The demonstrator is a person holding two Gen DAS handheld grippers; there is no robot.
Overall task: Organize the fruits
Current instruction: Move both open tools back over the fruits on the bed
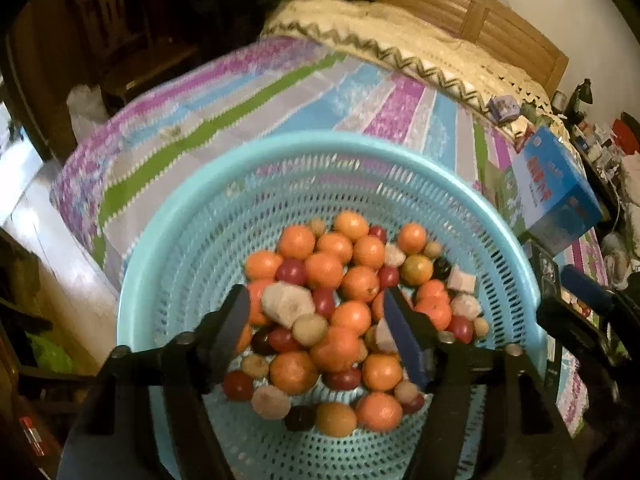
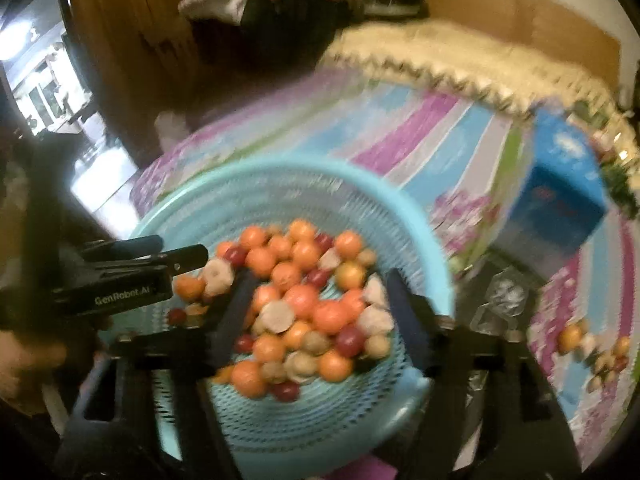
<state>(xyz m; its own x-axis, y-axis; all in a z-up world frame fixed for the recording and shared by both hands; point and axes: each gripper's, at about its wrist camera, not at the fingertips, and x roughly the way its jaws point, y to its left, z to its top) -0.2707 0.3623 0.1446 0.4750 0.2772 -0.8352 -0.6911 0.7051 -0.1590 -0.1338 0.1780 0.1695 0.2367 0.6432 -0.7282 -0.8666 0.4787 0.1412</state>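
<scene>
Right wrist view smeared by motion blur throughout — bedspread [image 2: 420,128] stripes and blue box [image 2: 560,196] print unreadable. Small fruit cluster [image 2: 592,352] beside basket too blurred to sort by kind. Basket [image 2: 280,176] near rim cut off by lower edge in both views. Left gripper [image 1: 316,320] fingers hide several fruits [image 1: 340,280] beneath them; right gripper [image 2: 320,312] does same. In left wrist view, right gripper cropped at right edge — finger gap not visible there. Clutter [image 1: 600,136] beyond box too small to identify.

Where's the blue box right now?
The blue box sits on the striped bedspread, just past the basket rim, on the right in both wrist views. The right wrist view shows it blurred.
</scene>
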